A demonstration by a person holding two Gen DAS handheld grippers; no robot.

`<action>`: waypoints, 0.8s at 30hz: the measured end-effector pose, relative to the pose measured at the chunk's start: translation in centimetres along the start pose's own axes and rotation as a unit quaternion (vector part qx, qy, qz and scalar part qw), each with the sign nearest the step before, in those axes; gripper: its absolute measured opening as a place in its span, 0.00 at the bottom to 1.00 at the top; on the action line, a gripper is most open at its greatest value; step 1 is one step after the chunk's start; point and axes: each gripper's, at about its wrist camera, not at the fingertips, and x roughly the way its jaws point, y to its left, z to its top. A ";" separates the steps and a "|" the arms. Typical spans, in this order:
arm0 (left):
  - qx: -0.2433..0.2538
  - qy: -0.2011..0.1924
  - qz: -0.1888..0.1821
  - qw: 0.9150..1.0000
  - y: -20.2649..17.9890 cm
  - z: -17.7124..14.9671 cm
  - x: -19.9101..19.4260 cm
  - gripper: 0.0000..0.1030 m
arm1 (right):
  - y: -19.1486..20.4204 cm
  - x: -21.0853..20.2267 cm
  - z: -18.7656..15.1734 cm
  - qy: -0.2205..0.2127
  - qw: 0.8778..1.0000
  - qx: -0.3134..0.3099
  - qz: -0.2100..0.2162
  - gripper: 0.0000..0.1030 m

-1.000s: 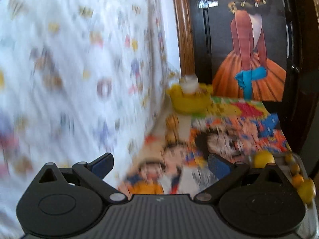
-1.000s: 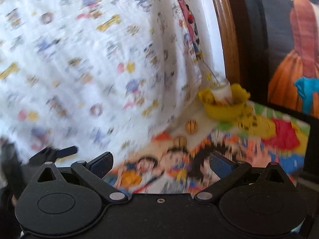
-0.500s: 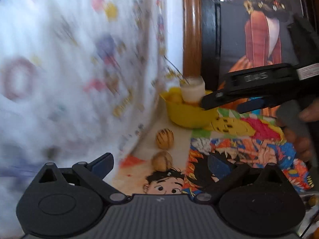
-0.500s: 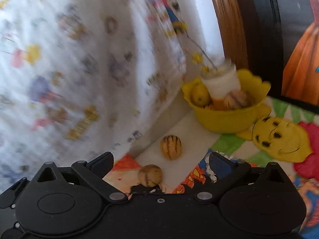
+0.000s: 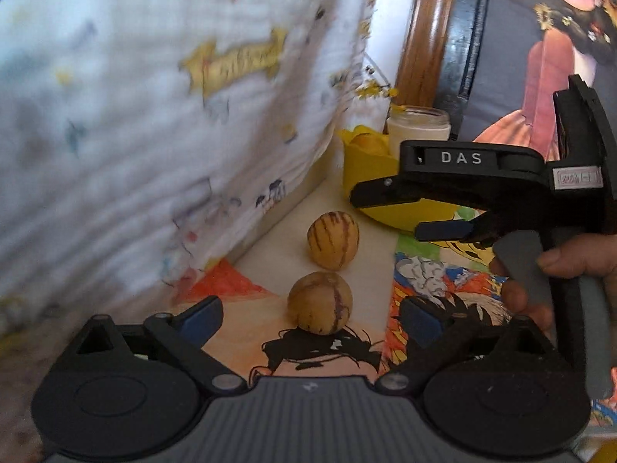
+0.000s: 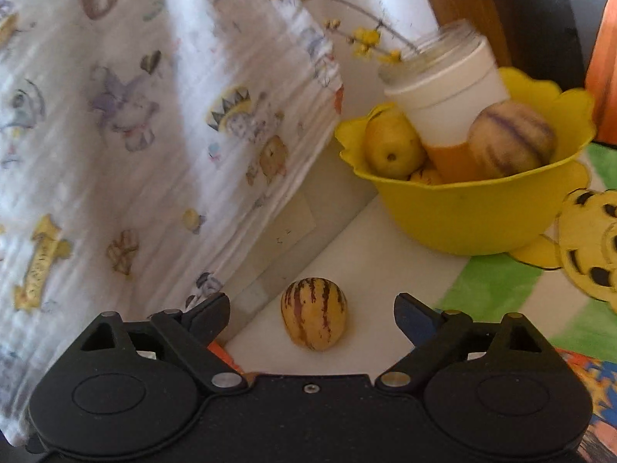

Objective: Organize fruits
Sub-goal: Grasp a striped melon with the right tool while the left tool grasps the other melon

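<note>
I have both grippers, right (image 6: 312,314) and left (image 5: 310,318), wide open and empty, each lined on a fruit (image 6: 313,314) short of the bowl (image 6: 474,212), so next I close and lift.

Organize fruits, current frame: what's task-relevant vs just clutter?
Job:
- striped fruit, loose on the table, between the open right gripper fingers
- browner striped fruit, loose, ahead of the open left gripper
- yellow bowl holding fruit already

Lying about:
- white jar with a flower sprig, standing in the bowl
- cartoon-print cloth
- cartoon mat
</note>
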 end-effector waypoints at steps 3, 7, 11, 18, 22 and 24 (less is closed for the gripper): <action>-0.003 0.008 -0.003 1.000 0.3 -0.1 1.2 0.91 | -0.4 1.7 -0.1 0.008 1.000 0.008 0.003 0.84; -0.006 0.017 -0.013 1.000 0.4 -0.4 2.4 0.87 | -0.9 3.2 -0.5 0.013 1.000 0.018 0.001 0.79; -0.019 0.019 -0.020 0.999 0.8 -0.5 3.0 0.82 | -1.1 4.1 -0.7 0.017 1.000 0.022 0.002 0.74; -0.033 0.027 -0.020 0.999 1.0 -0.4 3.8 0.69 | -0.9 5.1 -1.4 0.021 1.000 0.018 0.005 0.67; -0.037 0.028 -0.024 0.999 1.0 -0.3 4.1 0.61 | -0.8 5.4 -1.6 0.021 1.000 0.015 0.006 0.55; -0.042 0.028 -0.030 0.998 1.2 -0.2 4.1 0.56 | -0.9 5.3 -1.7 0.024 1.000 0.014 0.010 0.51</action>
